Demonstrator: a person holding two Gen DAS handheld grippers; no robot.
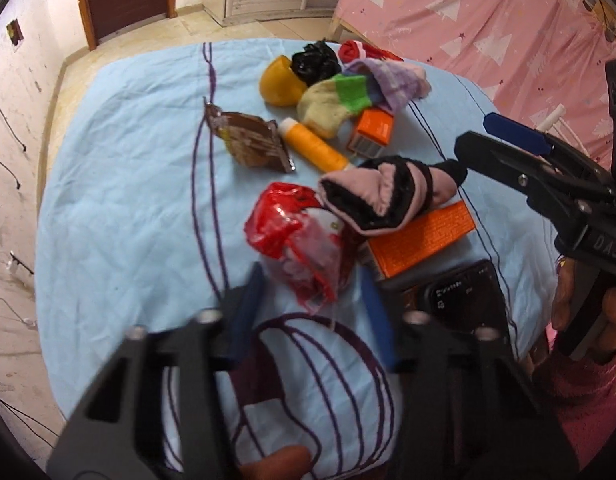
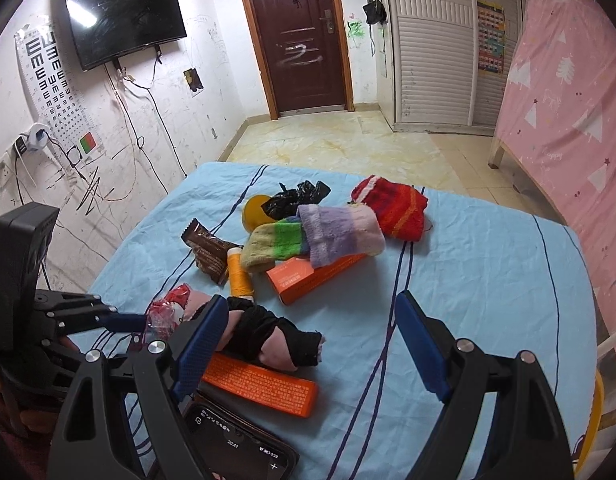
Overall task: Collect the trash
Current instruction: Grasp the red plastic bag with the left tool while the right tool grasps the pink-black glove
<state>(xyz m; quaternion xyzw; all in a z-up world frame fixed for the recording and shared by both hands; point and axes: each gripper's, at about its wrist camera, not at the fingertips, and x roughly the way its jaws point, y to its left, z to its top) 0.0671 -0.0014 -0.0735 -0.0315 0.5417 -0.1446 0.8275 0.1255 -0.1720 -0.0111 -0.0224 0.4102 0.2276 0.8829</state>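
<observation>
left wrist view: left gripper [image 1: 310, 312] pointing down at a blue sheet [image 1: 128, 184], blue fingers [image 1: 248, 304] either side of the lower end of a crumpled red wrapper [image 1: 296, 244]; whether the pads already press on the plastic, cannot tell, with the picture blurred there. beside the wrapper, touching it, a pink and black sock [image 1: 384, 196] lying across an orange box [image 1: 424, 236]. further off, a brown wrapper [image 1: 252, 140], a spool of yellow thread [image 1: 312, 144], a second orange box [image 1: 372, 128], a heap of striped socks [image 1: 360, 92], a yellow lump [image 1: 278, 82], a black bag [image 1: 314, 60], a red knitted sock [image 1: 360, 52]. dark phone [image 1: 464, 292] near the lower right, partly under the box. right gripper [image 1: 492, 132] entering from the right, a hand [image 1: 588, 308] and a pink sleeve [image 1: 576, 396] behind it.

right wrist view: right gripper [image 2: 304, 344] with jaws standing wide, nothing between the pads, hovering over the sheet [image 2: 488, 264] near the pink and black sock [image 2: 268, 332]. left gripper [image 2: 136, 322] at the left edge, tips at the red wrapper [image 2: 168, 304].
</observation>
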